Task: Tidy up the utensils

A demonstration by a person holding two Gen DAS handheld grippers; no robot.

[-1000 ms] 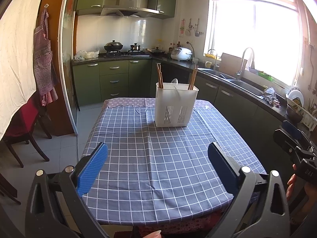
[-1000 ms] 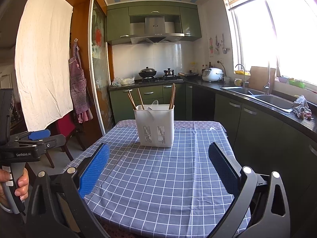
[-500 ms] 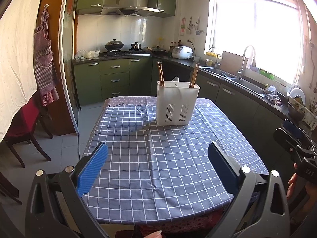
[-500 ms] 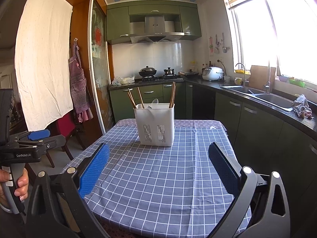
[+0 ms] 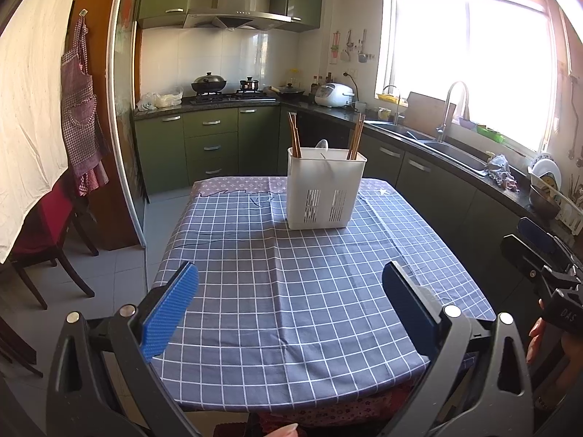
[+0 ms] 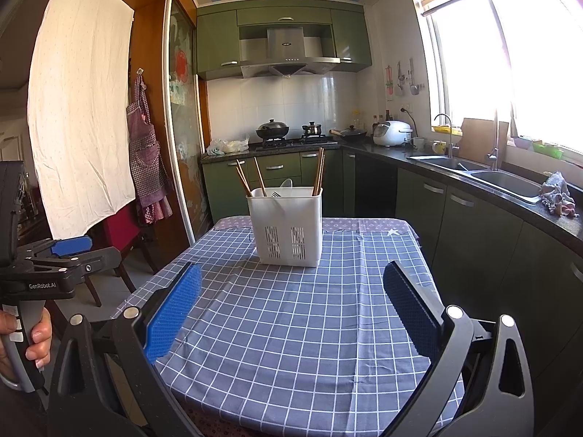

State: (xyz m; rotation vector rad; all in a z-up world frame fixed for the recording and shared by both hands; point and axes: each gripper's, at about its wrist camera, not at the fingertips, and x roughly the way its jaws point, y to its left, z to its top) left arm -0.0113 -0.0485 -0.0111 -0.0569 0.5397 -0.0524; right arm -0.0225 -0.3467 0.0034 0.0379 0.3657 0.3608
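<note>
Grippers: left gripper [image 5: 289, 300] and right gripper [image 6: 291, 302] both wide open, holding nothing
Caddy: white utensil holder [image 5: 325, 188] mid-worktop [image 5: 309, 309], chopsticks [image 6: 318, 172] inside
Risk: tall light caddy probably tips if bumped

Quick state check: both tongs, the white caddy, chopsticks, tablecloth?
Left tongs: open, empty, held off the table's near edge.
Right tongs: open, empty.
White slotted plastic utensil caddy: upright on the table.
Brown wooden chopsticks: standing in the caddy, leaning.
Blue checked tablecloth: spread, slightly creased.
</note>
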